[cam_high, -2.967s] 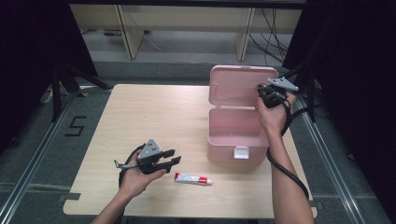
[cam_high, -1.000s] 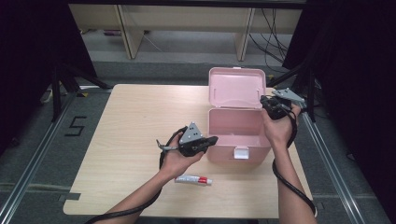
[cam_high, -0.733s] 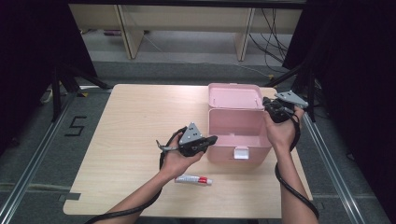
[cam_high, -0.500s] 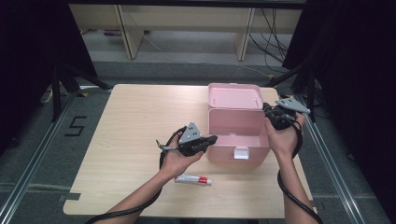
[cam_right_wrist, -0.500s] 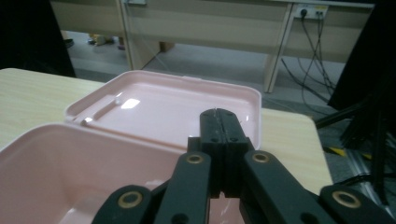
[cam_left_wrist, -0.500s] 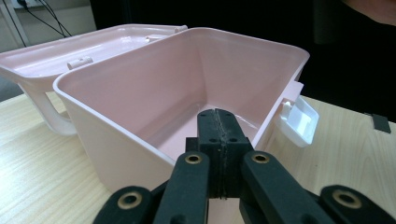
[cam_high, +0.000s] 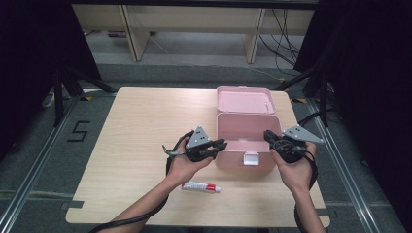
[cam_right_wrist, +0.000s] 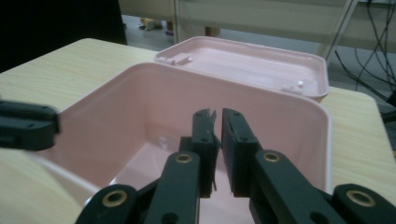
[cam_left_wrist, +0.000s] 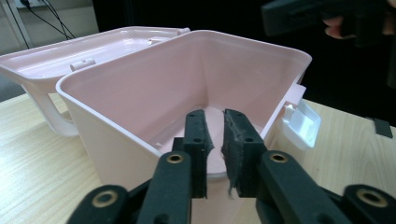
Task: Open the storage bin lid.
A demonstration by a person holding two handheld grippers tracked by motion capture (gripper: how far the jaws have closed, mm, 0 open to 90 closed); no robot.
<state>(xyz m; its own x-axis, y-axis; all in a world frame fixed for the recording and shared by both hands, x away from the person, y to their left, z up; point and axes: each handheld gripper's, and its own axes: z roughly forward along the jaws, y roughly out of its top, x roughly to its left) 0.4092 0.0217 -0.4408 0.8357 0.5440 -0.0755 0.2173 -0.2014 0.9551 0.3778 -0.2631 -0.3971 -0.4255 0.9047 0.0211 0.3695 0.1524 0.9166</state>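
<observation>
Pink box [cam_high: 247,145] sits open on the right half of the table [cam_high: 121,145], its lid [cam_high: 244,100] thrown back flat behind it toward the far edge. You hold your tools on either side of it: your left tool [cam_high: 219,145] is at the box's left wall, your right tool [cam_high: 268,137] at its right wall, both raised off the table and pointing inward at each other across the box.

From the high view you get the layout that the tool cameras miss: a small white tube [cam_high: 201,186] with a red end lies on the table in front of the box, just below your left hand [cam_high: 187,162], and a white latch [cam_high: 250,158] hangs on the box's front wall. Your left forearm comes in on a slant from the bottom, palm cupping the tool from beneath; your right hand [cam_high: 294,165] rises almost straight up, wrist bent so the tool faces left.

Your left gripper view looks over the near rim into the bare pink interior [cam_left_wrist: 196,84], with the latch [cam_left_wrist: 302,122] off to the right and your other tool [cam_left_wrist: 322,16] dark and blurred at the top right. Your right gripper view looks into the same hollow from the opposite side, lid [cam_right_wrist: 252,63] beyond it, and your left tool [cam_right_wrist: 28,125] showing at the left edge.

Both tools have just been opening: the jaws of each stand slightly parted, a narrow slit between the pads, and nothing is caught between them.
</observation>
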